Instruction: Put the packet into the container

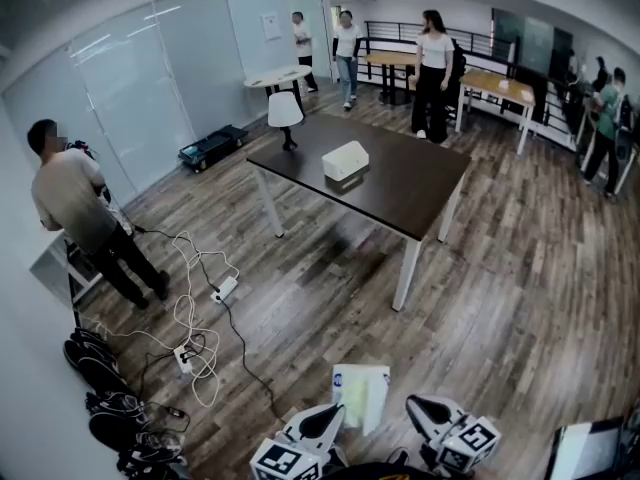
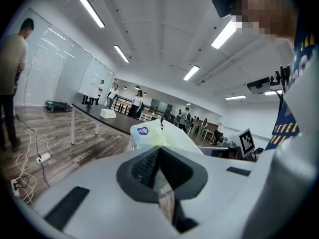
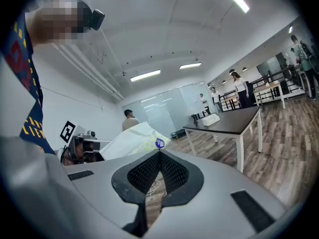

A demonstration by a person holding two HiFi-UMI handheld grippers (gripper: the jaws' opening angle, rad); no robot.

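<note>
Bare wood floor (image 1: 480,308) lies open from the grippers to the dark table (image 1: 410,193) at 12 o'clock; the white container (image 1: 345,158) sits well inside the table's edges; loose cables (image 1: 195,328) and bags (image 1: 100,368) crowd 9 o'clock. Both grippers are held near level, tips angled inward; the left gripper (image 1: 338,411) is clenched on the packet (image 1: 362,393) at its lower left edge; the right gripper (image 1: 412,401) is clenched empty, just beside it.
</note>
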